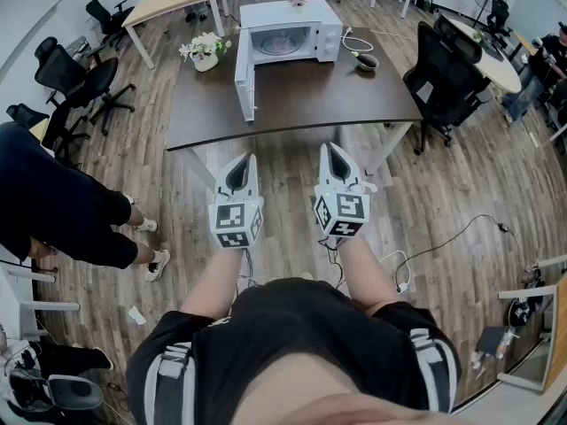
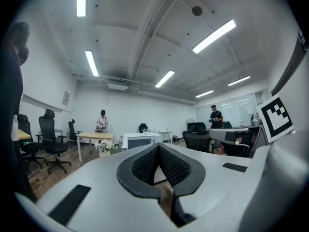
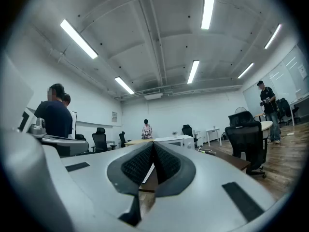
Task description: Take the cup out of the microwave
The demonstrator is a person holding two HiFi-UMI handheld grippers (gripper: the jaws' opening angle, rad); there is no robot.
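While the microwave [image 1: 292, 27] stands with its door [image 1: 244, 82] swung wide for access, the left gripper [image 1: 245, 159] and right gripper [image 1: 330, 149] wait well short of it, both clamped shut and empty; the cup, presumably inside the microwave, cannot be made out.

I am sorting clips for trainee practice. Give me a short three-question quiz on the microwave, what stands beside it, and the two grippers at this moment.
1. True or false: the door of the microwave stands open.
2. Choose one: in the head view, the flowers stand A) to the left of the microwave, B) on top of it, C) on the floor.
3. Fill in: the left gripper and the right gripper both have their jaws ____, with nothing between them.
Key: 1 true; 2 A; 3 shut.
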